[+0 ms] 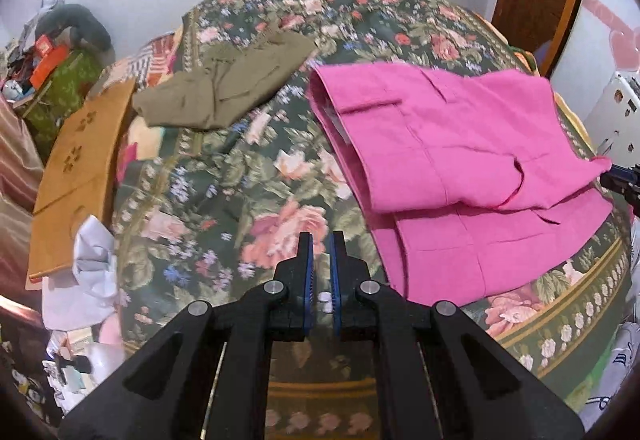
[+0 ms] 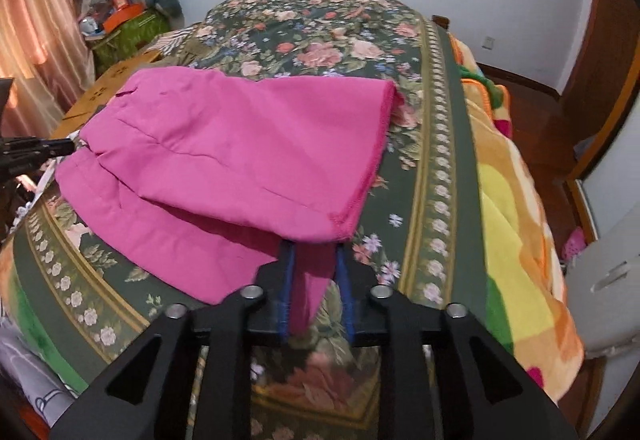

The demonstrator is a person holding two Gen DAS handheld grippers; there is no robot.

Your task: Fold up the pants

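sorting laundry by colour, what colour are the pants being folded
Bright pink pants, plain, no pattern; clearest in the left wrist view.

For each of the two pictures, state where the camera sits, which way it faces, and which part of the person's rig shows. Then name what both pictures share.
Left wrist view: on the left gripper, angled down at the floral bedspread; an olive garment beyond.
Right wrist view: on the right gripper, facing along the bed; fabric between its fingers.
Shared: the folded pink pants, bedspread, each other's gripper at the picture edge.
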